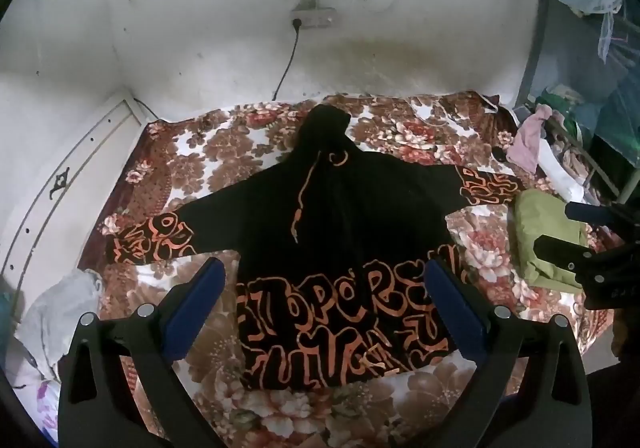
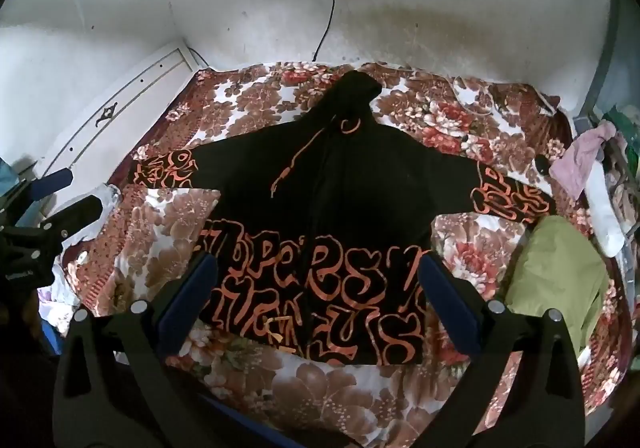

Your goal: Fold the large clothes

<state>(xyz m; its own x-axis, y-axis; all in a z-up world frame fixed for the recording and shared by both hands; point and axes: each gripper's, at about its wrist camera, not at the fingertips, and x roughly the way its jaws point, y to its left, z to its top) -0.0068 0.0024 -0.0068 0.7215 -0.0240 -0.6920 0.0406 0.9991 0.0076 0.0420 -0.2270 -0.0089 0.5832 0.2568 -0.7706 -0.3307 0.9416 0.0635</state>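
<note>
Spread flat on the brown-and-red floral bedspread [image 1: 248, 136] was a black hooded sweatshirt with orange lettering [image 1: 352, 216], hood at twelve o'clock, sleeves at nine and three. Above its hem, the left tool [image 1: 324, 288] and the right tool [image 2: 318, 280] were held wide apart, empty. A folded green cloth [image 2: 560, 280] was seen at three o'clock.

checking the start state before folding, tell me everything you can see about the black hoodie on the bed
The black hoodie is a soft, dark garment with orange graffiti-style lettering across the lower body and both cuffs, plus an orange drawstring hanging from the neck. It lies flat and unfolded on the floral bedspread, hood pointing toward the wall, sleeves spread wide to both sides, hem nearest the cameras. The tip of one sleeve lies right beside a folded green cloth. Neither claw touches it; both hover open above the hem.
</note>
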